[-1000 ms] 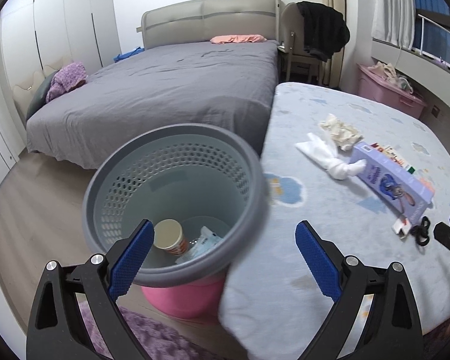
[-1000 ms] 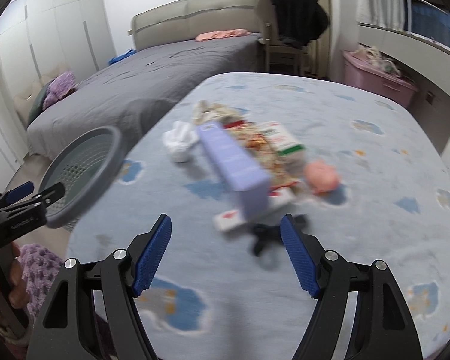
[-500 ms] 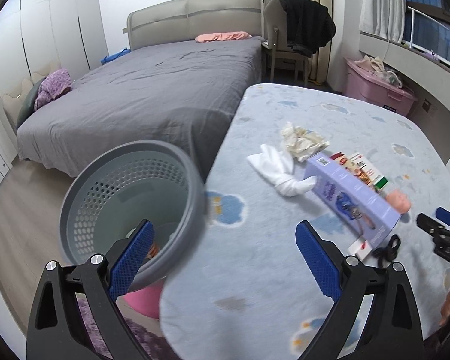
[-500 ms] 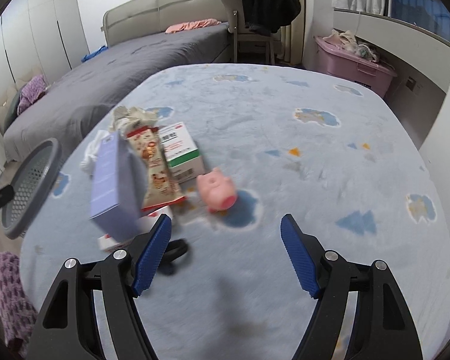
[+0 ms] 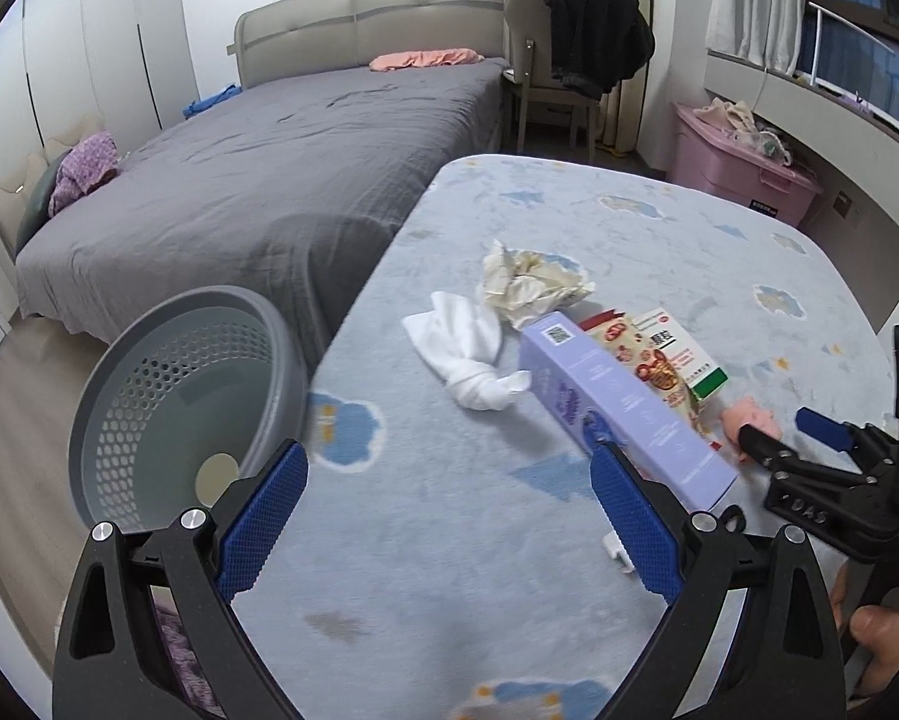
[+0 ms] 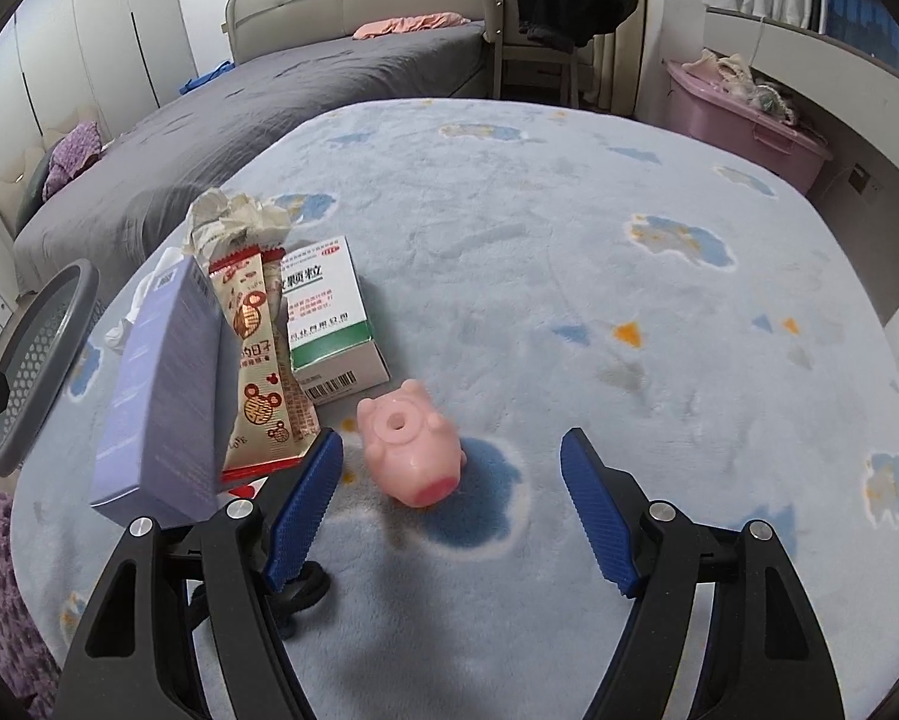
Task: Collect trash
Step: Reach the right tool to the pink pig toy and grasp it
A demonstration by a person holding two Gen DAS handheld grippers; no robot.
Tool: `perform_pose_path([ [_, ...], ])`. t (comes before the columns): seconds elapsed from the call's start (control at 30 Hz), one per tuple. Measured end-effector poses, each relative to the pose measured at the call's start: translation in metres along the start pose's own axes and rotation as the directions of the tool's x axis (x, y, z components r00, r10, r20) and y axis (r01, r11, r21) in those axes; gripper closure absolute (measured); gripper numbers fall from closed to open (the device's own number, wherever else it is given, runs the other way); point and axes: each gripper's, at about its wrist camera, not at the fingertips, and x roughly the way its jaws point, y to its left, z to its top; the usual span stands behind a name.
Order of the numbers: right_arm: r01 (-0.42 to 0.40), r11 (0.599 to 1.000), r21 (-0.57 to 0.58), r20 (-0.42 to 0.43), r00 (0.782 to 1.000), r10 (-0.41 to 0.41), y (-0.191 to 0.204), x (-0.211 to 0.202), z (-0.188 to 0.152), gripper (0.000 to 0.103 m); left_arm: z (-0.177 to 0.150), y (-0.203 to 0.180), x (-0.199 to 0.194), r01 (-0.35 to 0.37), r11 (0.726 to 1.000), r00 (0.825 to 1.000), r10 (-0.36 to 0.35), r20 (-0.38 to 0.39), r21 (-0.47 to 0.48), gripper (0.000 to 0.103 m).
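Holding one round disc, grey basket (image 5: 149, 360); both grippers' fingers (image 5: 263, 516) (image 6: 593, 510) wide, empty.

white cloth (image 6: 126, 324): mostly behind purple box (image 6: 161, 396) | black clip (image 6: 305, 591): partly under right claw (image 6: 449, 510)

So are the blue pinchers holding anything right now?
No, nothing is held. The left gripper is open over the bed, and the right gripper is open near the pink pig toy, not touching it.
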Motion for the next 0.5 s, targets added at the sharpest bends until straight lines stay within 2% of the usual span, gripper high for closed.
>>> perform_pose_path([
  [0.4, 0.005, 0.999, -0.034, -0.017, 1.0, -0.005, 0.005, 0.015, 0.006, 0.032, 0.0, -0.018, 0.012, -0.007, 1.0, 1.0, 0.007, -0.025, 0.006, 0.009],
  [0.43, 0.008, 0.999, -0.04, -0.018, 1.0, -0.009, 0.006, 0.015, 0.006, 0.033, 0.0, -0.019, 0.012, -0.007, 1.0, 1.0, 0.007, -0.027, 0.007, 0.009],
  [0.5, 0.014, 0.998, -0.064, -0.022, 1.0, -0.015, 0.011, 0.017, 0.004, 0.042, 0.0, -0.021, 0.013, -0.006, 1.0, 1.0, 0.006, -0.029, 0.008, 0.009],
])
